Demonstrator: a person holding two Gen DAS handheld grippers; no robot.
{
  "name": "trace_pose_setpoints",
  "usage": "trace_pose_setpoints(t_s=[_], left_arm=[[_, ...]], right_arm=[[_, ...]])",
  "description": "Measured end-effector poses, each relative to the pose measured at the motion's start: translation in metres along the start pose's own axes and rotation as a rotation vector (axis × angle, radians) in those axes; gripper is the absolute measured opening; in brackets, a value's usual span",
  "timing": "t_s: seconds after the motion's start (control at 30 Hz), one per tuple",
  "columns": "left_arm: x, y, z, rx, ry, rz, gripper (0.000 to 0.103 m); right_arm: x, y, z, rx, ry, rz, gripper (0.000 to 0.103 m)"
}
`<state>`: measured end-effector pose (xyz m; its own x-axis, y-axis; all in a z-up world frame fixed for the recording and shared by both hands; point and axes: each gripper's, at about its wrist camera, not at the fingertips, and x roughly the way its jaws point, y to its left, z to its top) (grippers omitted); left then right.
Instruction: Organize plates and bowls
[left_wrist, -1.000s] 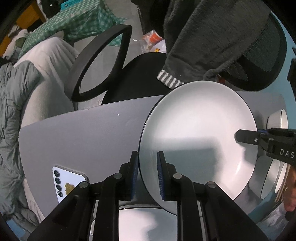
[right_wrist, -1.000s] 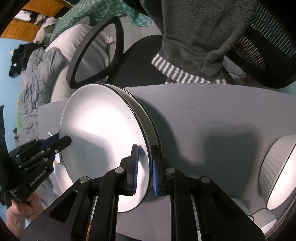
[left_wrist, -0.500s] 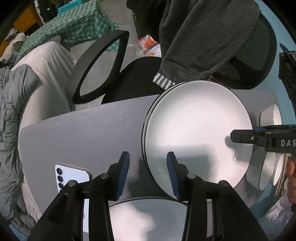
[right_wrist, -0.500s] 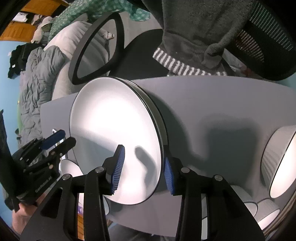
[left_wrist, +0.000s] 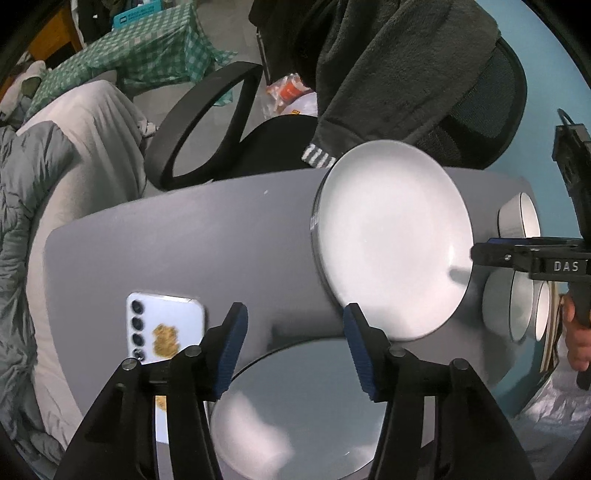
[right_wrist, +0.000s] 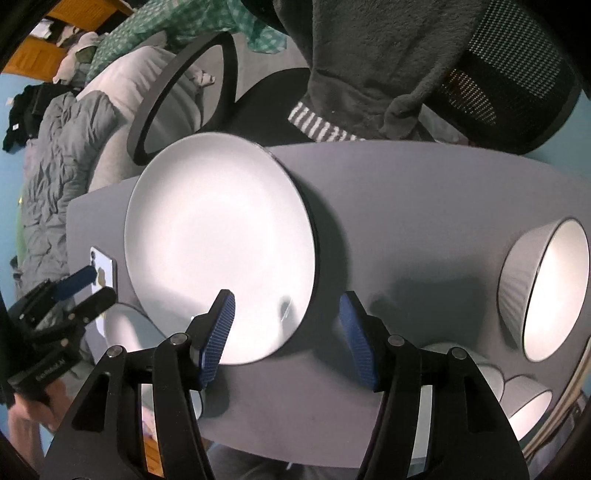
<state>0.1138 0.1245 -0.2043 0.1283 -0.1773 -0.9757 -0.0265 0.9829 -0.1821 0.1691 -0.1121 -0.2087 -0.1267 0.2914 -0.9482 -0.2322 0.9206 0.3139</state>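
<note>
**A:** Plates (right_wrist: 219, 254): where do they sit?

**B:** Stacked on the grey table (right_wrist: 424, 206), at the edge nearest the chair (right_wrist: 517, 85); a second rim shows under the top one. I judge that step done.

**A:** And the claws?

**B:** My left gripper (left_wrist: 293, 345) is spreading, with only bare table between its pads. My right gripper (right_wrist: 288, 339) is spreading too; the stack's near rim lies between its pads, but they don't touch it. Neither pinches anything.

**A:** What's left?

**B:** Another plate (left_wrist: 295, 410) lies loose on my side of the stack. The bowls (right_wrist: 546, 284) sit apart to the stack's right, some nested, one big one alone. The phone (left_wrist: 164, 328), left of the stack, isn't part of the job.
</note>
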Motion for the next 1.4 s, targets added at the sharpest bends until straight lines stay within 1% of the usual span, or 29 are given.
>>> trace_pose_setpoints(t_s=[0.07,0.33,0.53,0.93,1.17,1.23,1.27,1.3,1.37,1.4], left_arm=[[-0.003,0.008,-0.007,0.002,-0.003,0.008,0.062],[-0.001,0.039,-0.037,-0.045,0.021,0.000,0.063],[0.004,0.046,-0.059,-0.059,0.042,-0.021,0.063],[0.021,0.043,-0.080,-0.101,0.072,-0.079,0.062],[0.029,0.041,-0.081,-0.109,0.079,-0.102,0.062],[0.030,0.042,-0.086,-0.123,0.079,-0.106,0.060],[0.030,0.042,-0.087,-0.127,0.078,-0.102,0.058],[0.030,0.043,-0.089,-0.128,0.076,-0.100,0.057],[0.031,0.042,-0.091,-0.127,0.069,-0.090,0.056],[0.031,0.041,-0.091,-0.125,0.066,-0.083,0.055]], right_arm=[[-0.002,0.004,-0.008,-0.008,-0.014,0.011,0.061],[0.000,0.026,-0.045,-0.057,-0.053,0.059,0.062],[0.016,0.041,-0.064,-0.069,-0.035,0.086,0.062],[0.043,0.074,-0.077,-0.144,-0.042,0.134,0.062],[0.062,0.089,-0.081,-0.176,-0.034,0.139,0.061],[0.068,0.092,-0.082,-0.183,-0.024,0.151,0.056],[0.071,0.094,-0.083,-0.188,-0.016,0.156,0.051],[0.074,0.096,-0.083,-0.196,-0.007,0.156,0.042],[0.079,0.099,-0.084,-0.212,0.011,0.156,0.032],[0.083,0.101,-0.084,-0.219,0.016,0.148,0.031]])
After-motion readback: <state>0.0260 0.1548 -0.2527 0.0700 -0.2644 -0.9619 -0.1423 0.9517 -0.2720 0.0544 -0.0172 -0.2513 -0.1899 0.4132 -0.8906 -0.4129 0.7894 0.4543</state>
